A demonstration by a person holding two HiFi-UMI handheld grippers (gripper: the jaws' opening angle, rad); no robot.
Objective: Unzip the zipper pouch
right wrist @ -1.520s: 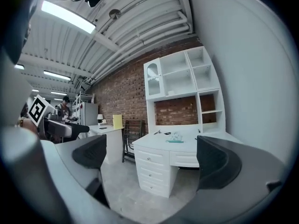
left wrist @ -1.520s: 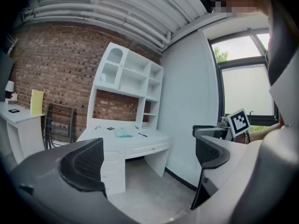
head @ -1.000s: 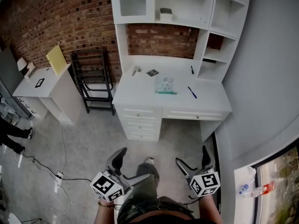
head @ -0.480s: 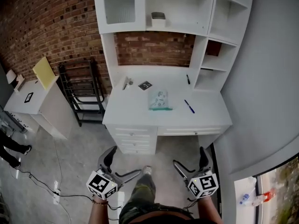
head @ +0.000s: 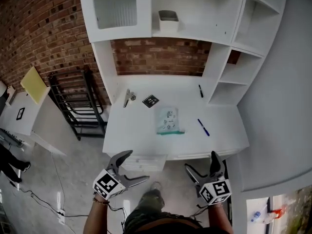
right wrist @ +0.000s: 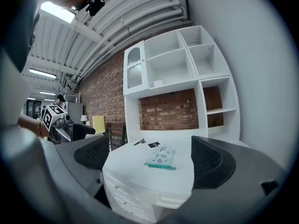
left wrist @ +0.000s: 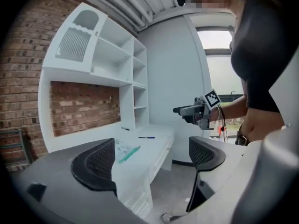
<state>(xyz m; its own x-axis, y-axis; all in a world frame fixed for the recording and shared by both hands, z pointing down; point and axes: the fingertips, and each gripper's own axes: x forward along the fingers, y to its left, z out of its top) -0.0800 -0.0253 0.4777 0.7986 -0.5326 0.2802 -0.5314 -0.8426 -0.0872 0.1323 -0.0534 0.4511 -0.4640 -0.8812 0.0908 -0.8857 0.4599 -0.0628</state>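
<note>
A clear zipper pouch [head: 169, 120] with small prints and a teal zipper strip along its near edge lies flat on the white desk [head: 131, 130]. It also shows in the left gripper view as the pouch [left wrist: 122, 150] and in the right gripper view as the pouch [right wrist: 161, 157]. Both grippers hang below the desk's front edge, well short of the pouch. My left gripper [head: 135, 166] has nothing between its jaws, which stand wide and are closing a little. My right gripper [head: 201, 162] is open and empty.
On the desk lie a blue pen [head: 203, 127], a black pen [head: 200, 90], a black marker card [head: 150, 101] and a metal clip [head: 128, 97]. A white hutch with a small bin [head: 168, 19] rises behind. A black rack [head: 78, 106] stands at left.
The person has stepped toward the desk, so it looms larger and nearer. Both grippers now sit just under its front edge. The pouch has not moved.
</note>
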